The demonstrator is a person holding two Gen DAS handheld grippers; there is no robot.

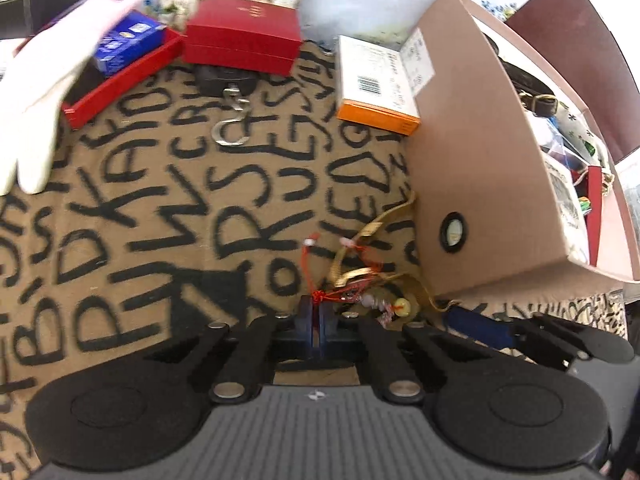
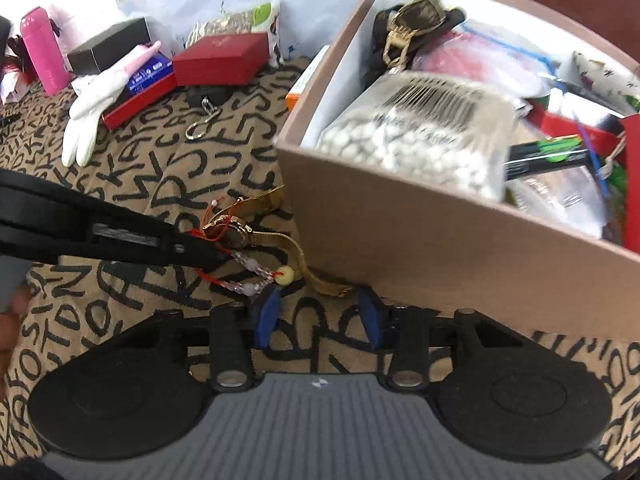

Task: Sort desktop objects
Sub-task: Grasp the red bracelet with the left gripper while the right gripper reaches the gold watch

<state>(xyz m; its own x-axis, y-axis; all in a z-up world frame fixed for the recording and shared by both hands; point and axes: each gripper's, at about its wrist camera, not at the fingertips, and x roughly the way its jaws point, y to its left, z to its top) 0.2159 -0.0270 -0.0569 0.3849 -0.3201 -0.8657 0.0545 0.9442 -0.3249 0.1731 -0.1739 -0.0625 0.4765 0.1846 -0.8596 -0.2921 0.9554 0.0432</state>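
1. Closest in, the left gripper (image 1: 319,322) has its blue pads pressed right together, pinching the red cord (image 1: 320,295) of the bead charm (image 2: 256,270). That's a thin bit of string. If it's only caught at the tips, it'll probably slip out on the lift.

2. The right gripper (image 2: 318,318) has its jaws apart, nothing between them except cloth. It sits just in front of the gold watch (image 2: 234,232), with the strap end (image 2: 328,288) near its pads. No grip on it yet.

3. The tricky bit: the red cord looks tangled around the watch. If the left side lifts, the watch may drag along and then drop, or the cord could snag.

4. The cardboard box (image 2: 400,248) stands right beside the pile. A careless lift could bump its wall, and it's already heaped full, so the bag of white beads (image 2: 420,140) might slide off.

5. Further back, the keyring (image 1: 230,128), orange box (image 1: 376,88), red box (image 1: 244,36) and white glove (image 2: 92,112) are still unsorted on the lettered cloth (image 1: 160,200).
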